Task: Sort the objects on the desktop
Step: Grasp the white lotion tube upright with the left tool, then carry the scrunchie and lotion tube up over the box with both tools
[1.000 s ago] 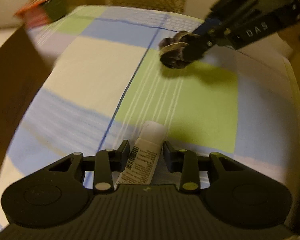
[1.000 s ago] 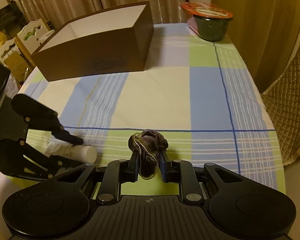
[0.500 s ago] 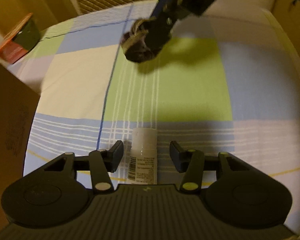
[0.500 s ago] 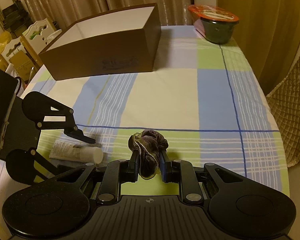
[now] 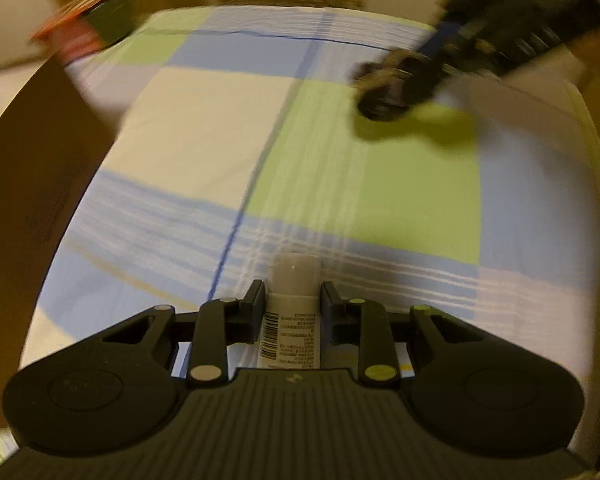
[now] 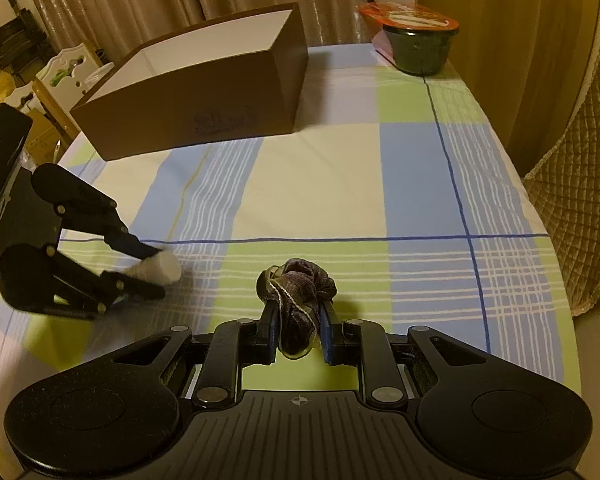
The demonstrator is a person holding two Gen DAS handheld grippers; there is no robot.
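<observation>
A white tube [image 5: 292, 312] with a barcode label lies between the fingers of my left gripper [image 5: 293, 294], which is shut on it just above the checked tablecloth [image 5: 204, 128]. It also shows in the right wrist view [image 6: 156, 272], held in my left gripper [image 6: 148, 268]. My right gripper [image 6: 298, 320] is shut on a dark purple scrunchie [image 6: 296, 292] and holds it above the cloth. The scrunchie also shows, blurred, in the left wrist view [image 5: 384, 88].
An open brown cardboard box [image 6: 204, 88] stands at the far left of the table. A dark bowl with a red lid [image 6: 418, 40] sits at the far end. A quilted chair [image 6: 580, 200] is to the right, beyond the table edge.
My left gripper's fingers, open around the tube half a second ago, have closed on it. My right gripper has lifted a little with the scrunchie.
</observation>
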